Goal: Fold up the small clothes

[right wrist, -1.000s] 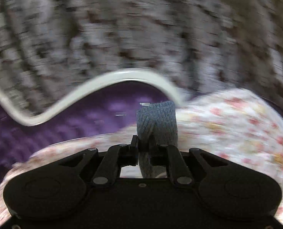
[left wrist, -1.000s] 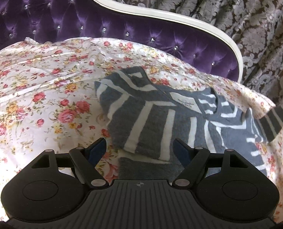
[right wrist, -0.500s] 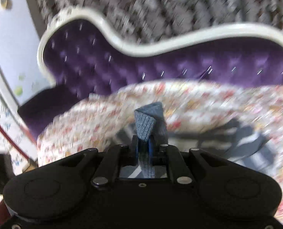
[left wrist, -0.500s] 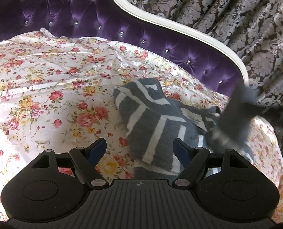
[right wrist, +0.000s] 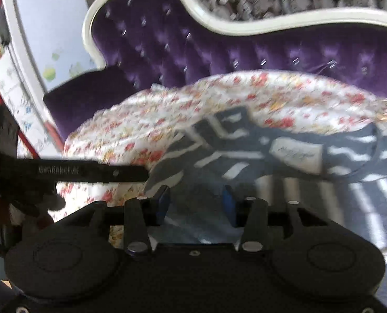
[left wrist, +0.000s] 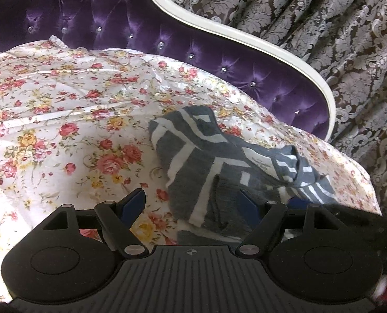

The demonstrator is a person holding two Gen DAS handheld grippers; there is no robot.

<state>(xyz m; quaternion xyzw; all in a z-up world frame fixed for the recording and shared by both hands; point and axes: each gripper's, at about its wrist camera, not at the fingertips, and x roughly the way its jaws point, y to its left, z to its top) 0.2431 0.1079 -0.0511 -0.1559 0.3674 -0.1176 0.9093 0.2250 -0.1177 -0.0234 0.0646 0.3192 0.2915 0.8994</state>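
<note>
Floral bedsheet (left wrist: 63, 109) against purple tufted headboard (left wrist: 167, 36)

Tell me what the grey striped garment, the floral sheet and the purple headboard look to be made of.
Grey striped garment: soft knit, matte and fuzzy, probably cotton jersey or fleece. Floral sheet: thin woven cloth with a slight sheen along its creases. Purple headboard: button-tufted velvet or satin, glossy highlights, with a painted cream frame.

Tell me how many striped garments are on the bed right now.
1. The grey-and-white striped garment lies bunched on the floral sheet, just ahead of the open left gripper and the open right gripper. Another could be hidden in its folds.
</note>
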